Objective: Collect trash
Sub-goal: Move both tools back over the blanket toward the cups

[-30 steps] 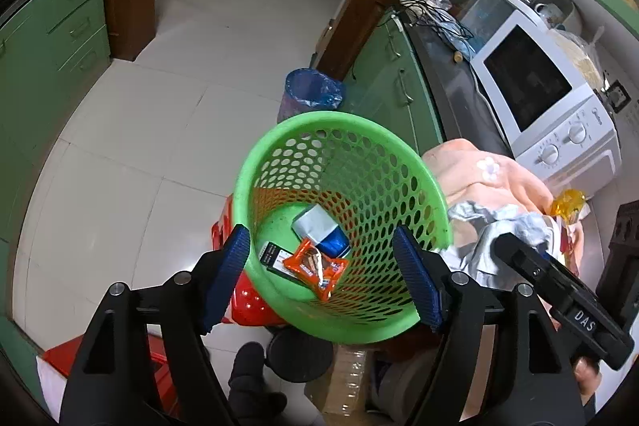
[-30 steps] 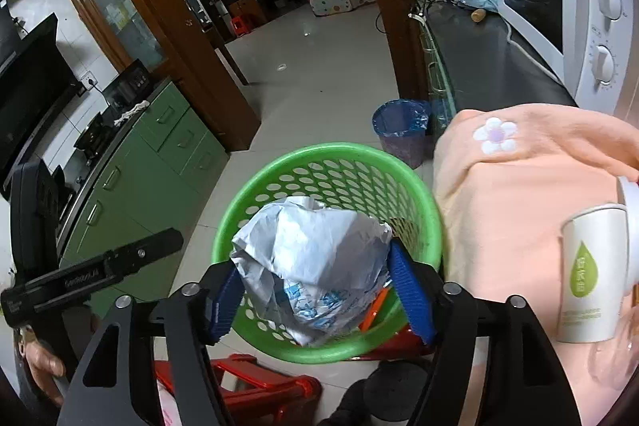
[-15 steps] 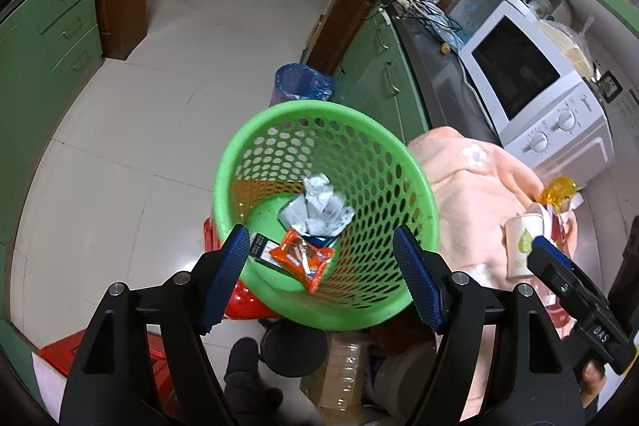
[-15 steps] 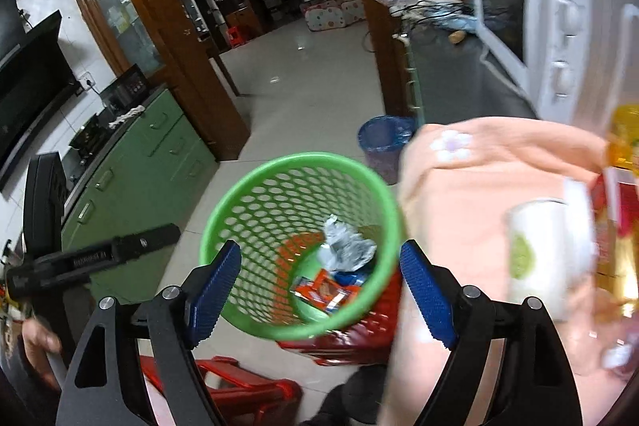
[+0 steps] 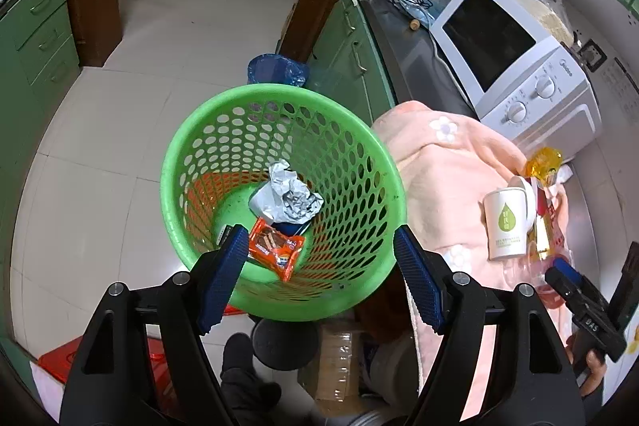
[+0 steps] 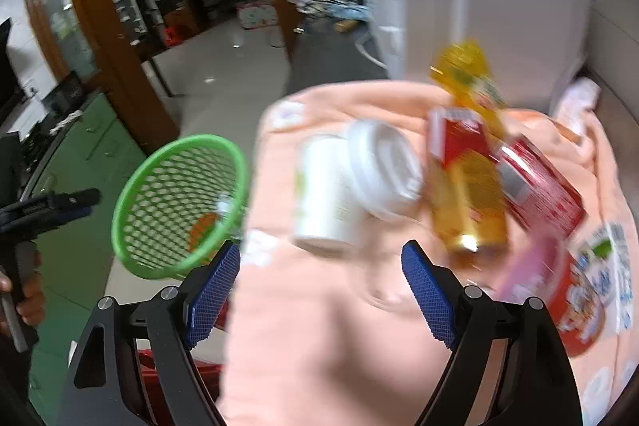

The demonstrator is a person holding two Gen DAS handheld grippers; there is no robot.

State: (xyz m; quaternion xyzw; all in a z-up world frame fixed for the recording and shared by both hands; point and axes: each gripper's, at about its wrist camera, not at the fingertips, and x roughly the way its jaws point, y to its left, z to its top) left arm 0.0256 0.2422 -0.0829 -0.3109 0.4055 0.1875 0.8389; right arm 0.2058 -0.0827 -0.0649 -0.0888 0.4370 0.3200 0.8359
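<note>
A green perforated basket [image 5: 359,146] sits beside the counter and holds a crumpled silver wrapper [image 5: 285,196] and an orange snack packet [image 5: 275,252]. My left gripper [image 5: 319,280] is open and empty above the basket's near rim. My right gripper [image 6: 319,292] is open and empty over a peach cloth [image 6: 319,326]. On the cloth lie a white paper cup [image 6: 325,192], a white lid [image 6: 383,170], a yellow packet [image 6: 467,186], a red box [image 6: 539,186] and a printed carton [image 6: 595,290]. The basket also shows in the right wrist view [image 6: 179,202]. The cup also shows in the left wrist view [image 5: 505,218].
A white microwave [image 5: 515,54] stands at the back of the dark counter. A blue-lined bin [image 5: 275,70] stands on the tiled floor beyond the basket. Green cabinets [image 5: 36,38] line the left side. A red stool [image 5: 60,358] is below the basket.
My right gripper opened and dropped the silver wrapper into the basket, then swung right over the cloth. My left gripper stayed over the basket.
</note>
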